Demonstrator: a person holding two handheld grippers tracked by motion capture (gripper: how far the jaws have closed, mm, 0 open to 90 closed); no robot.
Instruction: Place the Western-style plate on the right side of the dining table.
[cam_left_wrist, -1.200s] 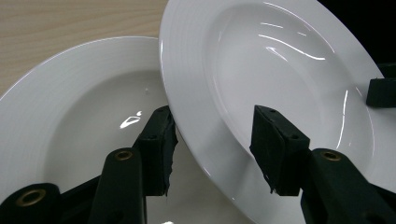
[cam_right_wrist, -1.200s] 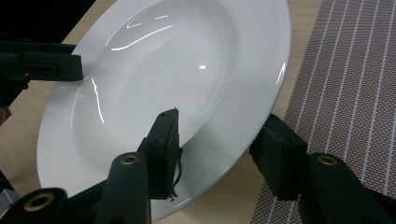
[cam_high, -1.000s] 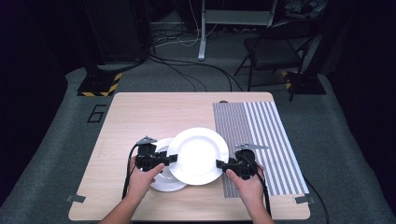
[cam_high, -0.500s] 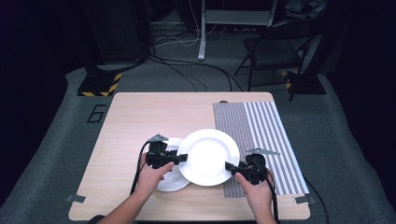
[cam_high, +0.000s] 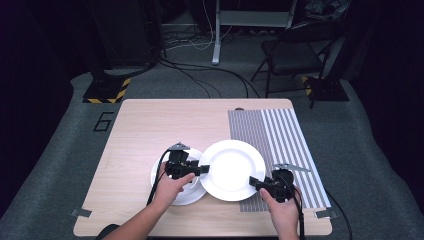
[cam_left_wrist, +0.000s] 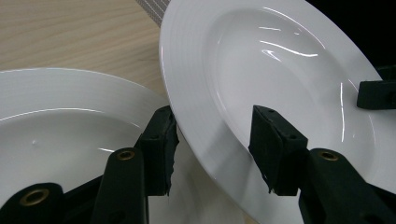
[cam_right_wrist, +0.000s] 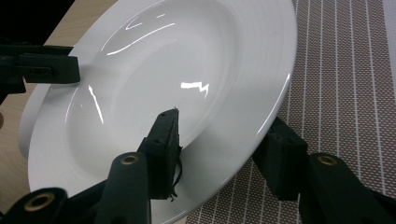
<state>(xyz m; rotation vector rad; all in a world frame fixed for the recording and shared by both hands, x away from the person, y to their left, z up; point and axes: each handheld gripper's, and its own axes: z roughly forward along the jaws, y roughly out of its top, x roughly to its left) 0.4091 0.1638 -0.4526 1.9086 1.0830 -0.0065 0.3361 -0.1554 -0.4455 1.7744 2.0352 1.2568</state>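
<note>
Both grippers carry a large white plate (cam_high: 232, 170) just above the table. My left gripper (cam_high: 202, 170) is shut on its left rim, one jaw over the rim and one under it (cam_left_wrist: 215, 144). From the opposite side, my right gripper (cam_high: 255, 182) grips the near right rim the same way (cam_right_wrist: 224, 144). The plate (cam_left_wrist: 280, 70) hangs tilted, partly over a smaller white plate (cam_high: 192, 196) that lies flat on the wood (cam_left_wrist: 60, 121). In the right gripper view the carried plate (cam_right_wrist: 163, 70) reaches over the striped mat (cam_right_wrist: 345, 70).
A grey striped placemat (cam_high: 280, 135) covers the right part of the wooden table (cam_high: 150, 130). Bare wood lies to the left and far side. Beyond the table are a chair (cam_high: 295, 55), cables and a stand base on dark floor.
Both hands have carried the large plate to the right, off the middle of the smaller plate and toward the striped mat. The grips on its rim are unchanged.
</note>
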